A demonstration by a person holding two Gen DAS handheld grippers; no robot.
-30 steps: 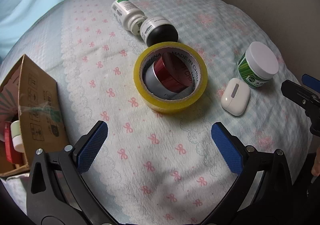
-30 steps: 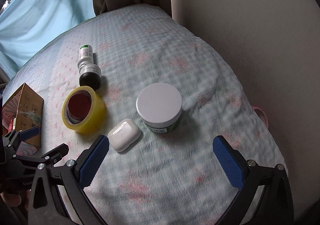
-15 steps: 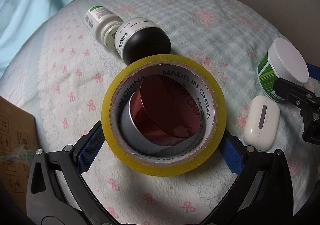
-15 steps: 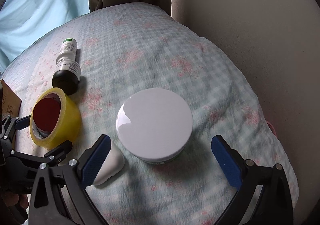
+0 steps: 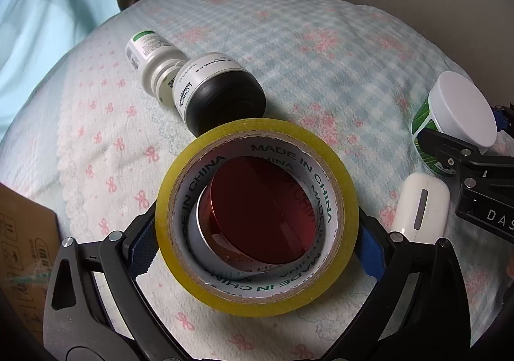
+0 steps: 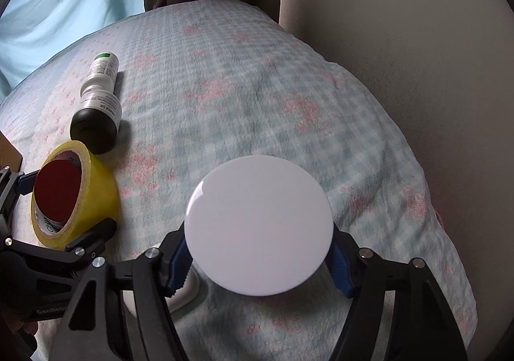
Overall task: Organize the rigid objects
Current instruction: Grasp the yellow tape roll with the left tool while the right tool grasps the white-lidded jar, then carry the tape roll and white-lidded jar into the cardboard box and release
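A yellow tape roll (image 5: 257, 303) lies flat on the padded cloth with a red-lidded tin (image 5: 263, 210) inside it. My left gripper (image 5: 255, 250) straddles the roll, jaws closing, blue pads against its two sides. In the right wrist view a jar with a white lid (image 6: 257, 226) fills the middle. My right gripper (image 6: 258, 266) is closing on it, pads tucked against the jar under the lid's rim. That view also has the tape roll (image 6: 102, 197) at the left with the left gripper (image 6: 56, 208) around it. The jar (image 5: 462, 110) shows at the left wrist view's right edge.
A white earbuds case (image 5: 420, 210) lies between tape and jar, close to my right gripper's left finger. A white bottle (image 5: 151, 52) and a black-capped bottle (image 5: 218, 94) lie end to end behind the tape. A cardboard box (image 5: 25, 239) stands left, a beige wall (image 6: 401, 39) right.
Both grippers came down and forward. The left one's jaws now flank the tape roll. The right one's wide jaws have narrowed onto the white-lidded jar.
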